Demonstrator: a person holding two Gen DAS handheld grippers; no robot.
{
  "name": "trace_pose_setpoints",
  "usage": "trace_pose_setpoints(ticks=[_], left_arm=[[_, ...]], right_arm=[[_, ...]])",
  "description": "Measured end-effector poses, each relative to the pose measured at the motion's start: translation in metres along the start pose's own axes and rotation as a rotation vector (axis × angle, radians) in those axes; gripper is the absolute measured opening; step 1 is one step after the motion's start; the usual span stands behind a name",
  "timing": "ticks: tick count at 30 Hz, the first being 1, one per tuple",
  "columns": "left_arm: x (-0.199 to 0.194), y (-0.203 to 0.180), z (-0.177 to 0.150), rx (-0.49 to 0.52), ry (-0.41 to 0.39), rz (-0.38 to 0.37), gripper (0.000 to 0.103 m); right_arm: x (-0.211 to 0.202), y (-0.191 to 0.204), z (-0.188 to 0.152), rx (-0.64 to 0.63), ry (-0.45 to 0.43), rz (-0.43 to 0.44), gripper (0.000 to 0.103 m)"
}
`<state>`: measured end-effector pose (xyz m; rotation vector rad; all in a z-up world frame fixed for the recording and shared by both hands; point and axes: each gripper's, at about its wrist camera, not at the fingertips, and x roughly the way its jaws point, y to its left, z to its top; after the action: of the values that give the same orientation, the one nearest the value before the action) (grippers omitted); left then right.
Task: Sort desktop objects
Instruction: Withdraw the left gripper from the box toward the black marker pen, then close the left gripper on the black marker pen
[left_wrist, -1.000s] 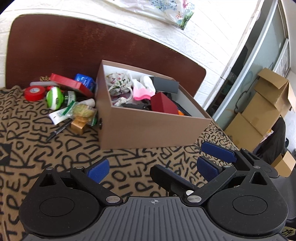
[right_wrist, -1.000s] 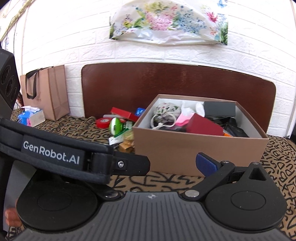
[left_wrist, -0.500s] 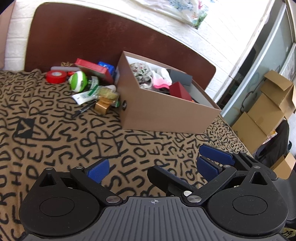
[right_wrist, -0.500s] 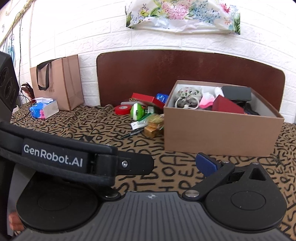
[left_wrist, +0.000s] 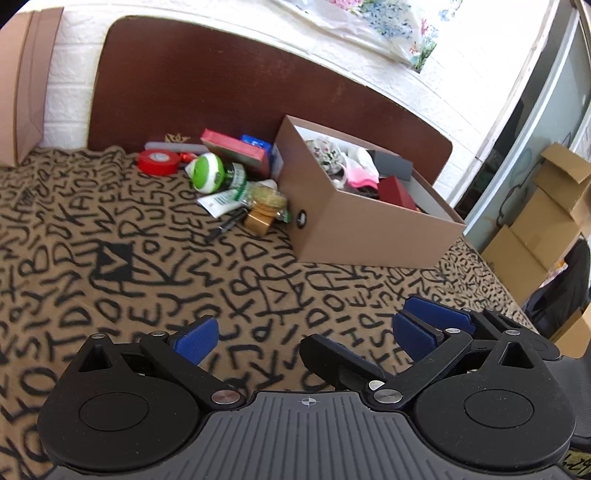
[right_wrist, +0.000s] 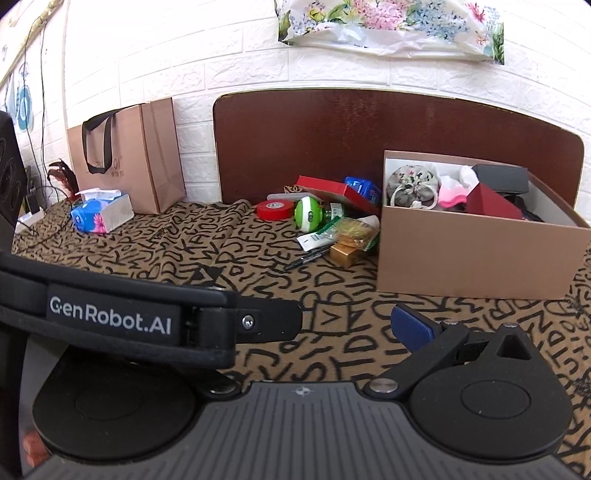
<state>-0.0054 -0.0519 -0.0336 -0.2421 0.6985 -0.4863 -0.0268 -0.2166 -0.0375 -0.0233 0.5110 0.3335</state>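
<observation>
A brown cardboard box (left_wrist: 369, 229) (right_wrist: 472, 254) stands on the patterned cloth, filled with a floral pouch, pink cloth, a dark red box and a black box. Left of it lies a pile: red tape roll (left_wrist: 159, 162) (right_wrist: 275, 209), green-white ball (left_wrist: 206, 178) (right_wrist: 307, 218), red flat box (left_wrist: 236, 151), white tube (right_wrist: 317, 236), black marker (left_wrist: 227, 224) (right_wrist: 306, 258), gold cube (left_wrist: 258, 221) (right_wrist: 345, 254). My left gripper (left_wrist: 295, 336) is open and empty, well short of the pile. My right gripper (right_wrist: 325, 325) is open and empty; its left finger is hidden behind the left gripper's strap.
A brown paper bag (right_wrist: 136, 155) and a tissue pack (right_wrist: 101, 216) stand at the far left by the brick wall. A dark wooden board (right_wrist: 369, 136) backs the table. Cardboard cartons (left_wrist: 546, 218) stand on the floor at the right.
Both grippers have pulled back and away from the box, which now looks smaller and farther. More cloth shows in front. Both stay open.
</observation>
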Motion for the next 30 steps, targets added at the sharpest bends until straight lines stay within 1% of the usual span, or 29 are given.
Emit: trace_pose_setpoints(ticks=[3, 5, 7, 16, 23, 30], left_arm=[[-0.002, 0.011, 0.004, 0.001, 0.0, 0.019, 0.103], [-0.001, 0.018, 0.009, -0.003, 0.01, 0.036, 0.103], [-0.002, 0.026, 0.013, -0.014, 0.006, 0.038, 0.103], [0.005, 0.047, 0.025, -0.033, -0.008, 0.063, 0.103], [0.025, 0.058, 0.035, -0.044, 0.019, 0.072, 0.103], [0.049, 0.069, 0.047, -0.062, 0.031, 0.073, 0.103]], right_arm=[[0.007, 0.007, 0.003, 0.03, 0.01, 0.023, 0.103], [0.014, 0.013, 0.006, 0.028, 0.024, 0.022, 0.103], [0.022, 0.018, 0.01, 0.022, 0.043, 0.017, 0.103], [0.046, 0.03, 0.022, 0.023, 0.069, 0.03, 0.103], [0.067, 0.028, 0.024, 0.028, 0.089, 0.038, 0.103], [0.089, 0.02, 0.028, 0.014, 0.087, 0.028, 0.103]])
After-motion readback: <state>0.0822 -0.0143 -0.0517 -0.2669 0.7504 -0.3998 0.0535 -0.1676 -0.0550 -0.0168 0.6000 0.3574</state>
